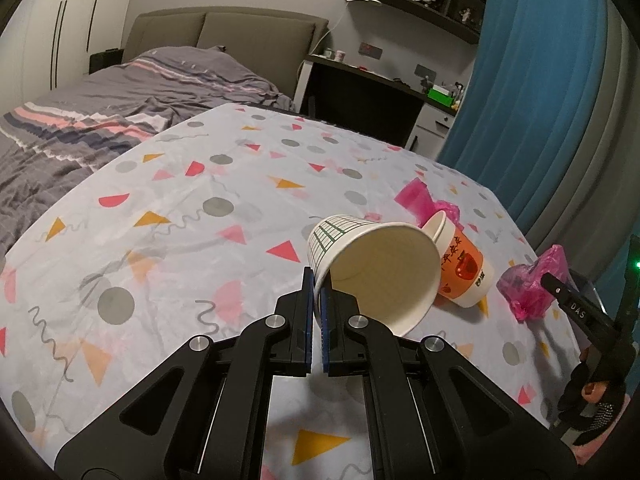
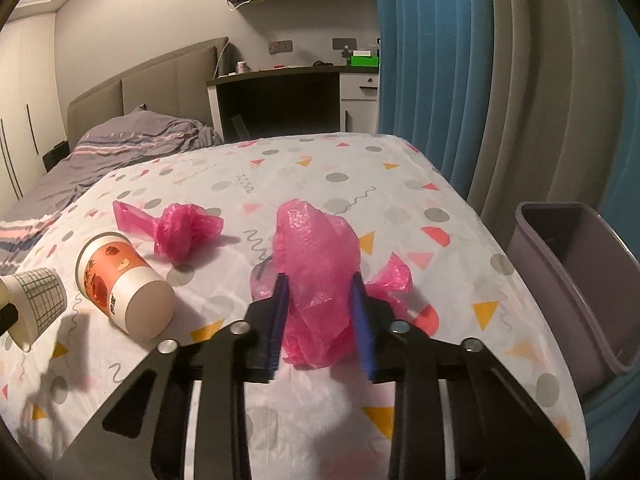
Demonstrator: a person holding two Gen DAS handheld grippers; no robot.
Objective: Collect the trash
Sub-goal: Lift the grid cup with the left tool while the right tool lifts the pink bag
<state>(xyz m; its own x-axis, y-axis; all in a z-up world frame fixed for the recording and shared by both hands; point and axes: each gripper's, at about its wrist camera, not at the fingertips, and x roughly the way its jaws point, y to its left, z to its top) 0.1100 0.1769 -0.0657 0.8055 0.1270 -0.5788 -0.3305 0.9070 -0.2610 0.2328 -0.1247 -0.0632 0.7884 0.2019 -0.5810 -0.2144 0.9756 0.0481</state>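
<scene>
Left gripper [image 1: 318,300] clamped on rim of grid-patterned paper cup [image 1: 372,272], tilted clear of tabletop [image 1: 160,240] for carrying. Right gripper [image 2: 320,300] narrowed around crumpled pink plastic bag [image 2: 316,264] near tabletop's right edge, beside purple bin [image 2: 576,280] for disposal.

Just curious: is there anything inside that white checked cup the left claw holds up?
The checked cup looks empty: only bare cream wall shows. Its bottom is turned away from the camera, so I cannot see that.
</scene>
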